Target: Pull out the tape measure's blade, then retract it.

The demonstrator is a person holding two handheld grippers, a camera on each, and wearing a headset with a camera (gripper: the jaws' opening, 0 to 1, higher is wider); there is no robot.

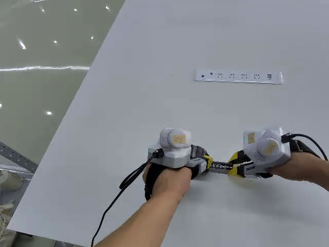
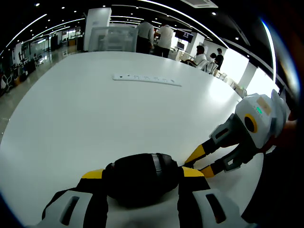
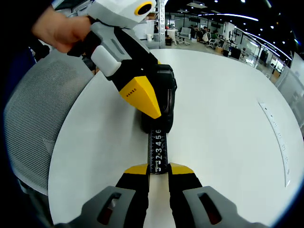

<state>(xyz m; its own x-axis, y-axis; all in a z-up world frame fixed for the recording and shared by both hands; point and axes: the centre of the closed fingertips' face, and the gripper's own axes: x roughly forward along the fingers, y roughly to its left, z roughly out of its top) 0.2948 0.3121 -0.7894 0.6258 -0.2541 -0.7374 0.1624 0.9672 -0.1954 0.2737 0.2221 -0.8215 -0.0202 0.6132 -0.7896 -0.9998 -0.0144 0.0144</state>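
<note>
A black tape measure case (image 2: 140, 178) sits clamped between the yellow-tipped jaws of my left gripper (image 2: 142, 174), resting on the white table. In the right gripper view the same case (image 3: 161, 102) lies ahead with the left gripper (image 3: 142, 95) on it. A short length of numbered blade (image 3: 157, 152) runs from the case to my right gripper (image 3: 158, 168), which is shut on the blade's end. In the head view the left gripper (image 1: 204, 163) and right gripper (image 1: 234, 169) face each other, with the blade (image 1: 220, 166) stretched between them.
A white power strip (image 1: 238, 76) lies flat farther back on the table (image 1: 154, 77). The table's left edge drops to a glossy floor. A grey mesh chair back (image 3: 38, 123) stands beside the table. Several people stand far off.
</note>
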